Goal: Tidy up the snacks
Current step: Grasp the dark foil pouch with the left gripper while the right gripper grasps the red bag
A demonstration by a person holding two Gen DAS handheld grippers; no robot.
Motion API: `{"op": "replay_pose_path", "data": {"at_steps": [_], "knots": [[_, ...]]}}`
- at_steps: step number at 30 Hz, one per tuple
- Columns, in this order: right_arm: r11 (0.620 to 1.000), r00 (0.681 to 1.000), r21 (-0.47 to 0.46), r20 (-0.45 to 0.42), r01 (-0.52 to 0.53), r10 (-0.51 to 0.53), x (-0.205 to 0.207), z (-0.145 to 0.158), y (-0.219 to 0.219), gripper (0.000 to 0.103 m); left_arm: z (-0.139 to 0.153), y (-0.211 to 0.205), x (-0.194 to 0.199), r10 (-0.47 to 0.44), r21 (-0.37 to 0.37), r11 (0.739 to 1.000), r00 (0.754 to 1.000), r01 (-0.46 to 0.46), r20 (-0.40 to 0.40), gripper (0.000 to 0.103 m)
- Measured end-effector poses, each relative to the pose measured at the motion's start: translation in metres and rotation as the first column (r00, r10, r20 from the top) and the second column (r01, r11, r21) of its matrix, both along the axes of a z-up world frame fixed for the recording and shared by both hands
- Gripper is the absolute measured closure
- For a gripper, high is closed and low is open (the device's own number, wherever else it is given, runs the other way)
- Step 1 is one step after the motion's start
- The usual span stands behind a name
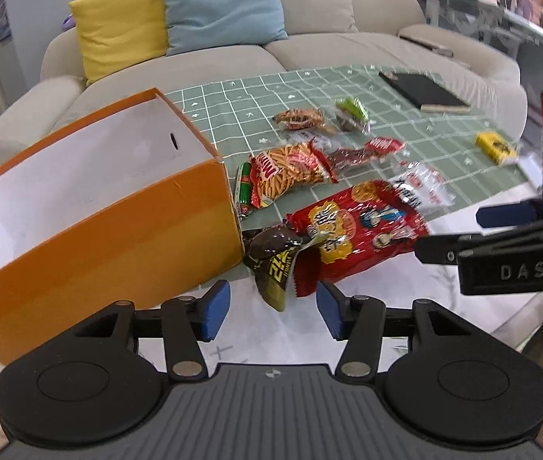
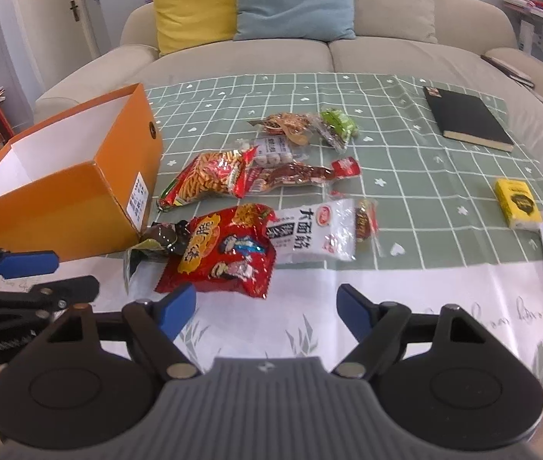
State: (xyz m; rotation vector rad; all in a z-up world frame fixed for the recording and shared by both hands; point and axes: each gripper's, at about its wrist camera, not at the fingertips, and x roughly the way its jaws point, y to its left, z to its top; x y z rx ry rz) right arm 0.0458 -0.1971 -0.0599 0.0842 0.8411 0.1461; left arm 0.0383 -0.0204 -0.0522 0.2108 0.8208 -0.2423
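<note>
Left gripper point(image 1: 273, 308), black with blue pads, spread wide and grasping nothing, low over the white table edge, aimed at a crumpled dark brown foil snack wrapper point(image 1: 275, 258) lying just ahead, between the pads but untouched. Right gripper point(image 2: 267, 308), same build, likewise released and empty, hovering near the front edge of a large shiny red snack bag point(image 2: 225, 255). Red bag overlapping the brown wrapper on one side and touching a white plastic packet with black lettering point(image 2: 311, 234) on the other. Just behind, an orange-and-red bag of thin crunchy sticks point(image 2: 210, 178) beside a clear pack of dark reddish meat point(image 2: 294, 176). Farther back, a small clear pack of pale round sweets point(image 2: 273, 151), a brown-printed packet point(image 2: 290, 124) and a green-wrapped packet point(image 2: 338, 122), close together. To the left, an open orange cardboard box with white inside point(image 2: 79, 191), nothing visible within, its corner touching the brown wrapper. All on a green grid-patterned tablecloth point(image 2: 424, 176). Well apart to the right, a black hardcover book point(image 2: 466, 117) and a small yellow box point(image 2: 518, 209). Beyond, a beige sofa point(image 2: 386, 57) with a yellow cushion point(image 2: 191, 7) and a blue cushion point(image 2: 294, 0).
</note>
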Motion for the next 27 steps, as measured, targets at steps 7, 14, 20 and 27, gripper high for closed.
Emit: {"op": "replay_pose_path", "data": {"at_steps": [7, 14, 20, 27], "knots": [[0.997, 0.996, 0.074, -0.083, 0.034, -0.028, 0.029, -0.016, 0.0, 0.02, -0.019, -0.008, 0.019, -0.006, 0.048, 0.999, 1.0, 0.008, -0.026, 0.041], [0.984, 0.981, 0.152, -0.182, 0.096, -0.068, 0.053, -0.036, -0.005, 0.019, -0.031, -0.018, 0.037, -0.015, 0.1, 0.995, 0.999, 0.019, -0.042, 0.042], [0.976, 0.973, 0.19, -0.221, 0.11, -0.066, 0.065, -0.044, 0.0, 0.019, -0.037, -0.024, 0.048, -0.019, 0.112, 0.993, 0.999, 0.025, -0.05, 0.043], [0.972, 0.973, 0.21, -0.224, 0.107, -0.059, 0.071, -0.048, 0.001, 0.022, -0.043, -0.028, 0.055, -0.026, 0.131, 0.991, 0.998, 0.034, -0.056, 0.062]]}}
